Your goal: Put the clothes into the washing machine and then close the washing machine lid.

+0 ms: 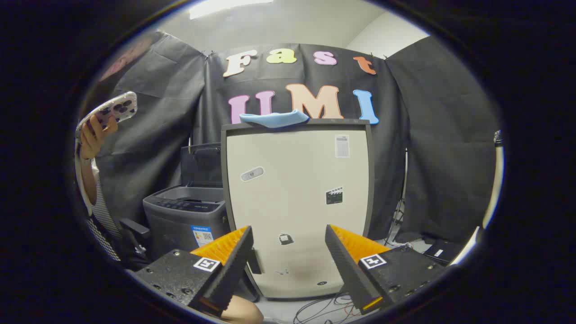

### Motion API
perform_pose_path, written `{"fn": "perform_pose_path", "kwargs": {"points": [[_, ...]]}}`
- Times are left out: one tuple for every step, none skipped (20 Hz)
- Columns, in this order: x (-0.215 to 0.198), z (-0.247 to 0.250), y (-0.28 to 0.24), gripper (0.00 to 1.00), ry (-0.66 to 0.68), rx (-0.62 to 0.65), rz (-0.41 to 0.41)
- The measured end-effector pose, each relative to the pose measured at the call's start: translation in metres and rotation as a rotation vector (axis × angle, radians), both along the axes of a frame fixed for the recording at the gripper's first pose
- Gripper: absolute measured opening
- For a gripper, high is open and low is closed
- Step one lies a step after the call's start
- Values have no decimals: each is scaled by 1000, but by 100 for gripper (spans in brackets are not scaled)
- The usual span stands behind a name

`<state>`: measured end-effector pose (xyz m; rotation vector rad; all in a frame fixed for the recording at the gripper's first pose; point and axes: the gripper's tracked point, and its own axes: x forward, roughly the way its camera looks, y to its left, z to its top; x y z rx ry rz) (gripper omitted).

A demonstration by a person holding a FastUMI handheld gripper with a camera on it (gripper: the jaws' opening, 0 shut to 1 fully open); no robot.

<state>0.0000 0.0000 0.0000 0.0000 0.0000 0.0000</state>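
A grey top-loading washing machine (186, 220) stands beyond the left finger, its dark lid (201, 164) raised upright at the back. A blue cloth (274, 119) lies on top of a tall cream fridge-like cabinet (297, 202) that stands straight ahead, to the right of the washer. My gripper (288, 236) is open, with a wide gap and nothing between the fingers. It is held in the air, well short of the cabinet and lower than the cloth.
A person stands to the left of the washer, a hand (92, 135) raised with a phone (112, 109). Cables (324, 308) lie on the floor at the cabinet's foot. Black cloth walls close the booth behind, and a dark flat item (443, 252) lies at the lower right.
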Motion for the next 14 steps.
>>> {"fn": "perform_pose_path", "kwargs": {"points": [[0,0,0,98,0,0,0],[0,0,0,98,0,0,-2],[0,0,-1,98,-1,1,-5],[0,0,-1,98,0,2,-6],[0,0,-1,98,0,2,-7],[0,0,-1,97,0,2,-6],[0,0,-1,97,0,1,-6],[0,0,-1,97,-1,1,-6],[0,0,-1,97,-1,1,-6],[0,-1,-1,97,0,1,-6],[0,0,-1,97,0,2,-7],[0,0,-1,97,0,2,-7],[0,0,-1,97,0,1,-6],[0,0,-1,97,0,1,-7]]}}
